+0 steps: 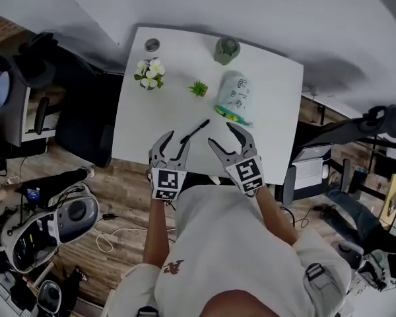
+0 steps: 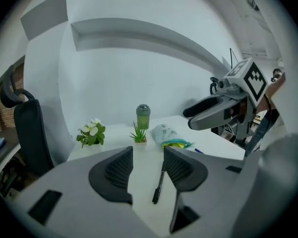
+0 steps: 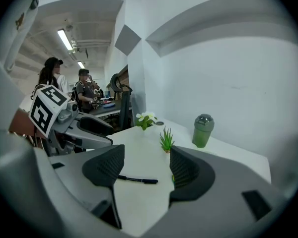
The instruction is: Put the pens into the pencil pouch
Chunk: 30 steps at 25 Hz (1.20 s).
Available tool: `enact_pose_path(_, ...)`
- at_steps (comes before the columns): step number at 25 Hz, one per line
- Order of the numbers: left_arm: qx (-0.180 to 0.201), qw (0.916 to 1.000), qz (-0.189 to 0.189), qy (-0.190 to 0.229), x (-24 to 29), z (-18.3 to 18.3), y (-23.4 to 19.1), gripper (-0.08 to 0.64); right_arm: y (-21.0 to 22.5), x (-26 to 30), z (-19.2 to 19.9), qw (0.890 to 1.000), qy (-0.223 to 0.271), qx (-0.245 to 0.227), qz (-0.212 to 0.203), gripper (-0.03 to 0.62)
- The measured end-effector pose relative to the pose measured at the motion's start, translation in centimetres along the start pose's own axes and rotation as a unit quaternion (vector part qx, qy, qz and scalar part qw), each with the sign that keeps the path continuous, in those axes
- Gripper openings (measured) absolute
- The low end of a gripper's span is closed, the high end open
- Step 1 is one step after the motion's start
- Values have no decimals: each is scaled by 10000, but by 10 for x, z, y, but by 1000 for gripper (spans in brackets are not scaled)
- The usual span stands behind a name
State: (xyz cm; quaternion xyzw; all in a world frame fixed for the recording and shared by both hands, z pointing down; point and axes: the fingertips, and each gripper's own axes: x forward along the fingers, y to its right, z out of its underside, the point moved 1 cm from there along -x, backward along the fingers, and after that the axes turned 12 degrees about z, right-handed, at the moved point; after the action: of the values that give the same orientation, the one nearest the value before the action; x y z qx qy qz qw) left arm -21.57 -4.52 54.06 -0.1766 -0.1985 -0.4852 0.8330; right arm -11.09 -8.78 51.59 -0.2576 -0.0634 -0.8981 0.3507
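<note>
Both tongs grey plastic: left gripper [image 1: 178,137], right gripper [image 1: 220,133], curved jaws, dark ribbed pads [image 2: 119,170] on the inner faces. Behind each pair of jaws sits a white cube [image 1: 166,183] with black square markers. Behind the tongs, wearer in a white short-sleeved T-shirt [image 1: 218,243], small reddish-brown logo [image 1: 173,267] on the left-tong side.
</note>
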Motion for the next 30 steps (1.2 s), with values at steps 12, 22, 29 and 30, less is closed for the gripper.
enact_pose_path(12, 297, 9925, 920, -754, 36, 69, -3, 159, -32, 33, 45, 9981, -583, 130, 121, 274)
enact_pose_path(22, 388, 9848, 1228, -1169, 55, 107, 1, 122, -51, 48, 80, 9953, -963, 113, 20, 253)
enact_pose_path(29, 363, 9800, 1340, -1426, 64, 128, 5, 103, -58, 50, 93, 9938, -1105, 107, -72, 248)
enact_pose_path(30, 350, 9797, 1343, -1449, 66, 129, 6, 100, -57, 50, 94, 9937, -1110, 101, -82, 247)
